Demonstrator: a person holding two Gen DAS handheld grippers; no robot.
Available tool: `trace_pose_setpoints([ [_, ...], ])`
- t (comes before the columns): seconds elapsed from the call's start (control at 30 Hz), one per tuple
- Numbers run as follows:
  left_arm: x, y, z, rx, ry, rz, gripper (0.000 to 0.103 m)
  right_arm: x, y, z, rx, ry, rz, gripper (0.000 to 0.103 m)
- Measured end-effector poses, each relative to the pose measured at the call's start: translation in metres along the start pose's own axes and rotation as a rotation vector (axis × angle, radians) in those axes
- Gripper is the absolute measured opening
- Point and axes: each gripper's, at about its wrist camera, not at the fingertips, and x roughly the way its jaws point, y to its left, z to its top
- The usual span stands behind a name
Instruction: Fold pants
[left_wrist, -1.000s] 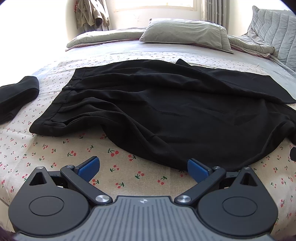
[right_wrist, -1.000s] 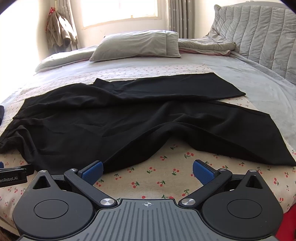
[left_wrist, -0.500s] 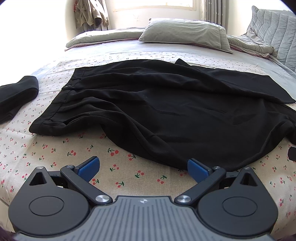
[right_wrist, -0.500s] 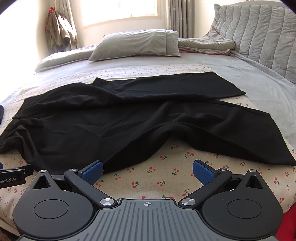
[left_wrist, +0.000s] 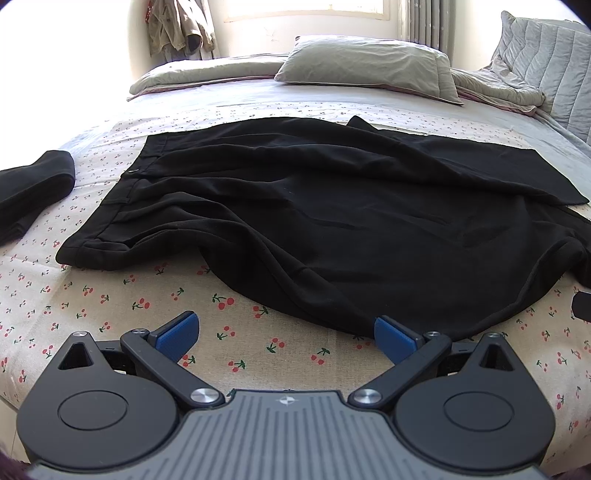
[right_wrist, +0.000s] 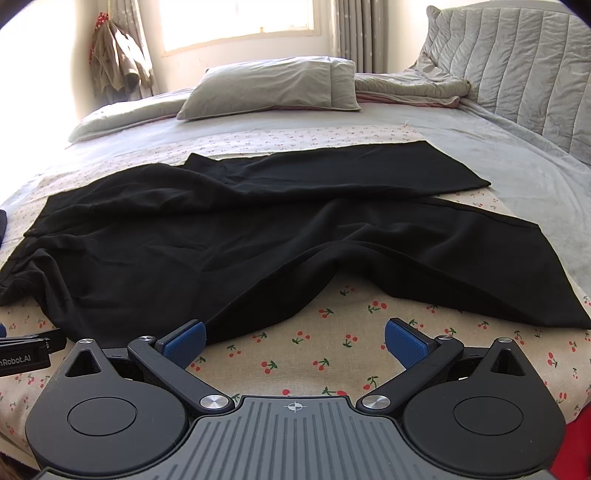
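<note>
L wrist view: black pants (left_wrist: 314, 206) lie rumpled on cherry-print sheet (left_wrist: 110, 295), waistband left; left gripper (left_wrist: 284, 334) spread wide, empty, at pants' near edge. R wrist view: right gripper (right_wrist: 295, 341) also wide, empty, just short of pants (right_wrist: 258, 236); legs splay right.

"nRobot.AI" (cut off at the edge), white lettering, on the left tongs (right_wrist: 22, 352)

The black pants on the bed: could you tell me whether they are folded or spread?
Spread, rumpled: black pants show both legs apart.
</note>
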Motion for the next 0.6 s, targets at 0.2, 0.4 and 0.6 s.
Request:
trace_pose_setpoints([
  [0.2, 0.0, 0.0003, 0.0002, -0.001, 0.0, 0.0, 0.103, 0.0001, -0.0002, 0.0004, 0.0, 0.0, 0.0, 0.103],
  [0.4, -0.0002, -0.0009, -0.0002, 0.001, 0.003, 0.0, 0.103, 0.0023, -0.0008, -0.0015, -0.003, 0.005, -0.002, 0.103],
  [0.6, -0.0021, 0.001, -0.0004, 0.002, 0.002, -0.003, 0.103, 0.0036, 0.0001, -0.0014, -0.004, 0.01, -0.003, 0.103],
])
